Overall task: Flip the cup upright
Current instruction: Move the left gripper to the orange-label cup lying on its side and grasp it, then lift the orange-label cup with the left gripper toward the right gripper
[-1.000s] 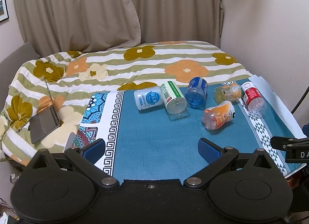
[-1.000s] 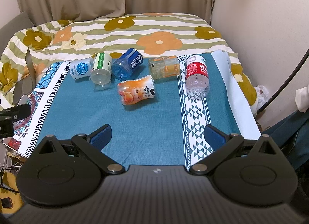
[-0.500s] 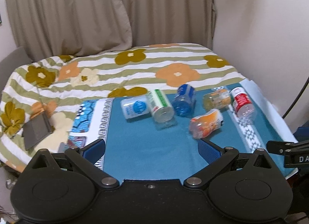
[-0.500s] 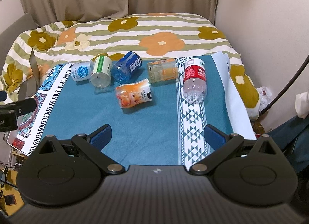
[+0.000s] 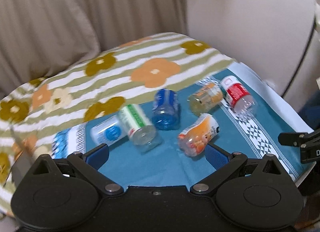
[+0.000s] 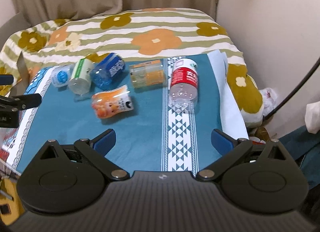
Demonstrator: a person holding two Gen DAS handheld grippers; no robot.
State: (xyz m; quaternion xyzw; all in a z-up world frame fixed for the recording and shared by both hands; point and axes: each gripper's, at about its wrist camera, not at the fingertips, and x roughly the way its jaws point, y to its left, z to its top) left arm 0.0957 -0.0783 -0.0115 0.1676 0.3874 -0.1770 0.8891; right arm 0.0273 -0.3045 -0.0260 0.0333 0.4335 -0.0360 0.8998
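Note:
Several cut-bottle cups lie on their sides on a teal cloth (image 5: 140, 170) (image 6: 144, 132). From left: a white and blue one (image 5: 107, 133) (image 6: 61, 76), a green-labelled one (image 5: 138, 126) (image 6: 81, 77), a blue one (image 5: 166, 109) (image 6: 109, 71), an orange cartoon one (image 5: 198, 134) (image 6: 112, 107), a yellowish one (image 5: 206, 99) (image 6: 148, 75) and a red-labelled one (image 5: 238, 96) (image 6: 185, 83). My left gripper (image 5: 157, 157) is open and empty, just short of the green and orange cups. My right gripper (image 6: 163, 141) is open and empty, nearer than all cups.
The cloth lies on a bed with a flowered, striped quilt (image 5: 124, 72) (image 6: 140, 30). Curtains and a wall stand behind. A black cable (image 6: 296, 92) hangs at the right, beside the bed's right edge. Each gripper's side shows at the edge of the other's view.
My left gripper has moved forward and right, towards the cups, and its view is blurred by motion. My right gripper has moved a little closer to the cloth. Both stay open.

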